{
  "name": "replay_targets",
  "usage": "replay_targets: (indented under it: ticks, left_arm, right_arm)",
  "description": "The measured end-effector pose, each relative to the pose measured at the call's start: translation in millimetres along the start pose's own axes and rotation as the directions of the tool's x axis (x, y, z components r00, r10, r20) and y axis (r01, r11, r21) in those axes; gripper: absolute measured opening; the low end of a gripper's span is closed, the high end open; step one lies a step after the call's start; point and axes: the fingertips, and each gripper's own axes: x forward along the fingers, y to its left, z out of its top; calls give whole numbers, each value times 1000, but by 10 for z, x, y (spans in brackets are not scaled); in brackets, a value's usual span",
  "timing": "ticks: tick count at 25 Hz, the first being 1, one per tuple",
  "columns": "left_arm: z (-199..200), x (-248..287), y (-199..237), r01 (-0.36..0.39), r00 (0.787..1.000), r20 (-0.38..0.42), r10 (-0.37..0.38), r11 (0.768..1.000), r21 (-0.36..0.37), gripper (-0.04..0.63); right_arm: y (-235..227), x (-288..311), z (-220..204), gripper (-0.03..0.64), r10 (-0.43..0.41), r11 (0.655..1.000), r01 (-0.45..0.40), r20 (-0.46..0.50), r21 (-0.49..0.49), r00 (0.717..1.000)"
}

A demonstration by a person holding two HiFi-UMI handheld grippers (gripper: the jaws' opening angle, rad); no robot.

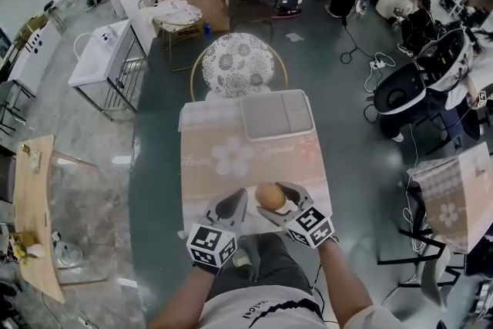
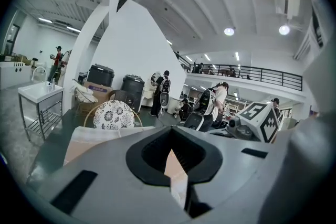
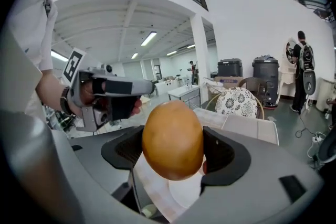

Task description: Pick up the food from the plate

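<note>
I am holding the food (image 3: 172,140) in my right gripper (image 3: 174,148). The jaws are closing on its two sides at the widest part, and the black pads are pressing into it about halfway up. It is hanging clear above the white plate (image 3: 185,194), over the near edge of the table (image 1: 231,158), a little right of the middle.

My left gripper (image 2: 170,156) is carrying nothing. Its jaws are meeting at the tips, with only a thin wedge of table showing between them, and it is hovering just beside the right one at the same near edge.

The food is round, golden-brown and smooth-skinned; I cannot tell whether it is a bun or something firmer. I am judging it to be light, since it is sitting level in the pads without drooping. The glossy, curved skin is making me wary of it sliding out forward or downward, so I am thinking that a grip across the middle is right, and that a softer crust would dent under a harder squeeze. A tray (image 1: 277,115) is lying at the far edge.
</note>
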Motion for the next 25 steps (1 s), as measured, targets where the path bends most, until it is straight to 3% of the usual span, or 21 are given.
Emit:
replay_targets:
  ticks: [7,15,25]
  left_arm:
    - [330,-82,-160,17,999,37,-17,1000,13,5]
    - [734,-242,-384,25,996,83,-28,999,38,5]
    - [1043,-348,-514,18,991,128,-26,998,63,5]
  right_arm:
    - [40,-334,526,325,-51,998,49,125,27,991]
    - [126,-696,1040,325,-102,994,86,255,72,962]
    - [237,-888,1391,325,-127,992,111,326,67,937]
